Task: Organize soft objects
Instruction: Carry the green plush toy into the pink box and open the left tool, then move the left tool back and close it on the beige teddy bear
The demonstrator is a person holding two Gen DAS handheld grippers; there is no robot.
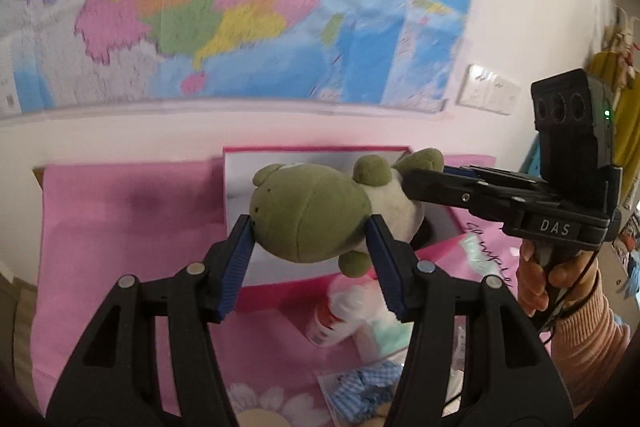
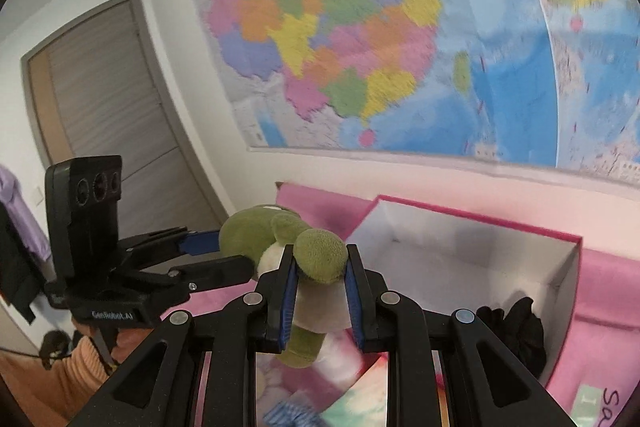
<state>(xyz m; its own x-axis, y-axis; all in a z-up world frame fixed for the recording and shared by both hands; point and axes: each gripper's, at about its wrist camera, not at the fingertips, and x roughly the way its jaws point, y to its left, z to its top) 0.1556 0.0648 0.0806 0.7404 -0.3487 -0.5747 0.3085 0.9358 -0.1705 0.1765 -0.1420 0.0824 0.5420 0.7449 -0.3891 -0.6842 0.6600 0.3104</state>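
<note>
Green plush covers the round head of the soft frog toy with a cream belly (image 1: pixel 312 215), which hangs in the air between both tools, above the near edge of the open box with pink rim and white inner walls (image 2: pixel 460 251). The left tongs (image 1: pixel 310 239) clench the toy's head, blue ribbed pads pressed into both sides. The right tongs (image 2: pixel 320 275) clench its lower body, one green foot bulging up between the pads and a leg hanging below. A bundle of black fabric (image 2: pixel 516 331) lies in the box's corner. The box sits on a pink cloth-covered surface (image 1: pixel 120 227), where a white bottle with a red label (image 1: pixel 336 319) and a blue checked cloth (image 1: pixel 360 387) lie nearer. A large coloured wall map (image 1: pixel 240 7) hangs behind
</note>
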